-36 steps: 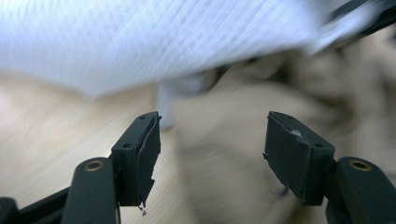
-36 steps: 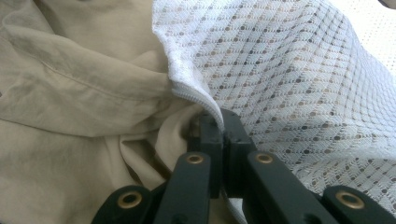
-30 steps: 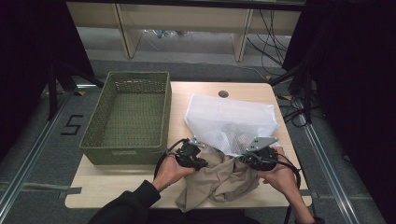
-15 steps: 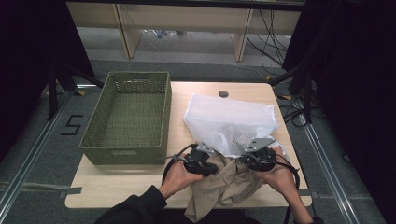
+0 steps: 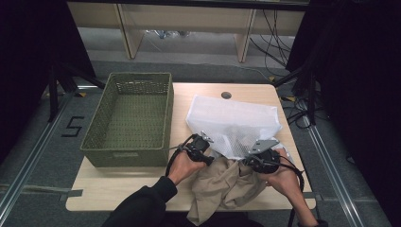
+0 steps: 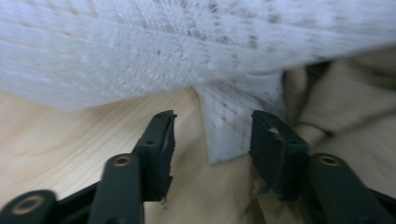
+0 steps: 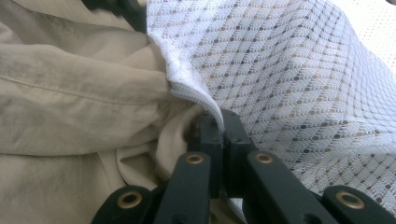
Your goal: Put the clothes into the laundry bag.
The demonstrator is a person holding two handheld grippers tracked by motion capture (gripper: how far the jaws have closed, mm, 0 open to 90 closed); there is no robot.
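We are holding our right gripper (image 7: 223, 128) with its jaws pressed together, pinching the hemmed edge of the white mesh laundry bag (image 7: 299, 79), with the crumpled beige cloth garment (image 7: 70, 98) bunching just beside that edge. We are keeping our left gripper (image 6: 212, 135) spread wide around a hanging corner flap of the bag, its jaws not touching it. On the light wooden table (image 5: 118, 189), the bag is lying beyond both grippers, while the garment is spilling from the bag toward the near table edge. Left of the bag, the olive woven plastic basket (image 5: 130, 118) is sitting empty.
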